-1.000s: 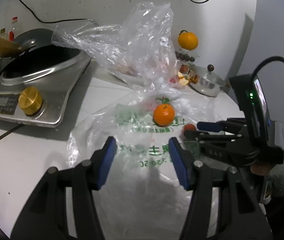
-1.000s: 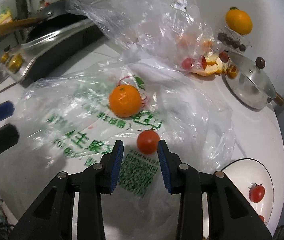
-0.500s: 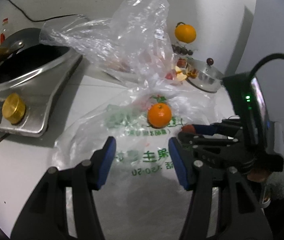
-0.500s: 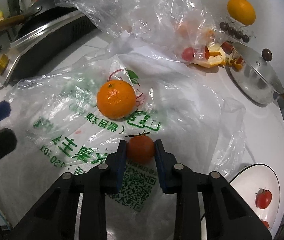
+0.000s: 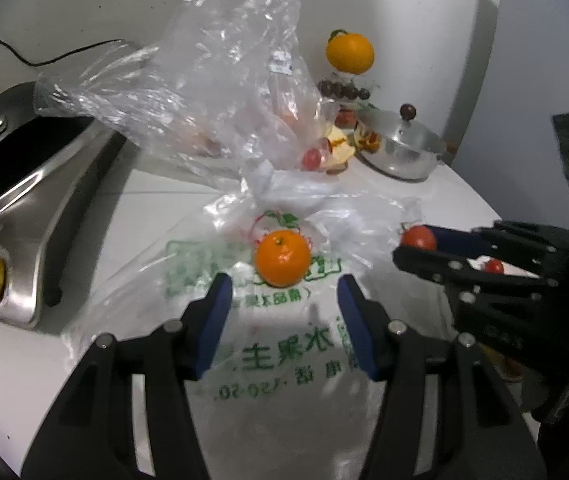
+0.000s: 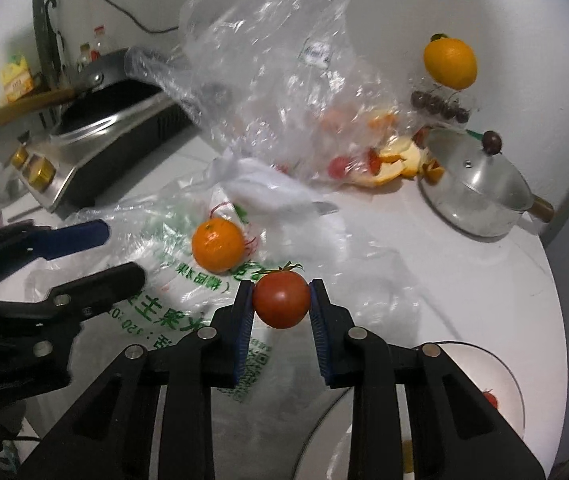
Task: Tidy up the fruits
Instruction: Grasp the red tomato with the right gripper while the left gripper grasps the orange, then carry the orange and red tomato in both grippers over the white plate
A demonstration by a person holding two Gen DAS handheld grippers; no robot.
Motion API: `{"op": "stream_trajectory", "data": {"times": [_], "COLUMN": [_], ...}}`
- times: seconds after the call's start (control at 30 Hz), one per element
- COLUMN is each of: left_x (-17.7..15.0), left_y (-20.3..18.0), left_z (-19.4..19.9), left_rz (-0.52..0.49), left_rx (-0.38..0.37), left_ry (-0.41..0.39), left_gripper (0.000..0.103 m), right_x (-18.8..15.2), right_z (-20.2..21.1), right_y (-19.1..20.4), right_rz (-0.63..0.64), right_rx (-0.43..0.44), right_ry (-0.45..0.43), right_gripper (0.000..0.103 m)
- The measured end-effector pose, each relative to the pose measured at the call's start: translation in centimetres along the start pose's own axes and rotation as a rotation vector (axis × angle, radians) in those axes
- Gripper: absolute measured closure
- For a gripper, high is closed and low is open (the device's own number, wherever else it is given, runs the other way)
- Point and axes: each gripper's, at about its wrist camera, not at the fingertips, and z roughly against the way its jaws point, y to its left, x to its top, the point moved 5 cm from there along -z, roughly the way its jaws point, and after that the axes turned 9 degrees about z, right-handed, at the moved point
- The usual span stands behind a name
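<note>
White bench fills both views, littered with crinkled plastic. Low in the right wrist view, the right tongs pinch a small red tomato between their blue pads; the jaws have just been closing, and the fruit now sits clamped, lifted clear of the printed bag beneath. Down at the lower right edge of that frame lies a white plate with another tomato on it, so the held tomato's likely destination sits to the right of and nearer than the tongs, probably calling for a short swing that way. The right tongs point steeply down at the bench.

In the left wrist view, the left tongs stand spread and empty, tilted downward, with the orange just beyond their tips, centred in the gap, resting on the printed bag. The left hand is clearly the nearer one to it. Farther back stand a clear bag, a lidded pot at the right and a cooker at the left.
</note>
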Motion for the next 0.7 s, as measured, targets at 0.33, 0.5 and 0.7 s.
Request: {"op": "stream_trajectory", "data": {"times": [0.33,0.5,0.7], "left_x": [1.1,1.2,1.1], "left_y": [-1.6,-1.4,-0.9], "left_z": [-5.3,-7.0,-8.4], "left_rz": [-0.029,-0.020,-0.011], "left_rx": [0.047,0.074,0.080], "left_ry": [0.079,0.097,0.120], "left_gripper": [0.047,0.047,0.051], "right_x": [-1.1,-1.1,-1.1], "right_z": [0.2,0.3,0.3], "right_y": [-1.1,-0.9,-0.5], "right_rz": [-0.028,-0.023,-0.030], "right_rx": [0.047,0.055,0.067], "right_ry": [-0.023,-0.020,-0.019], "right_gripper": [0.074,0.074,0.074]}}
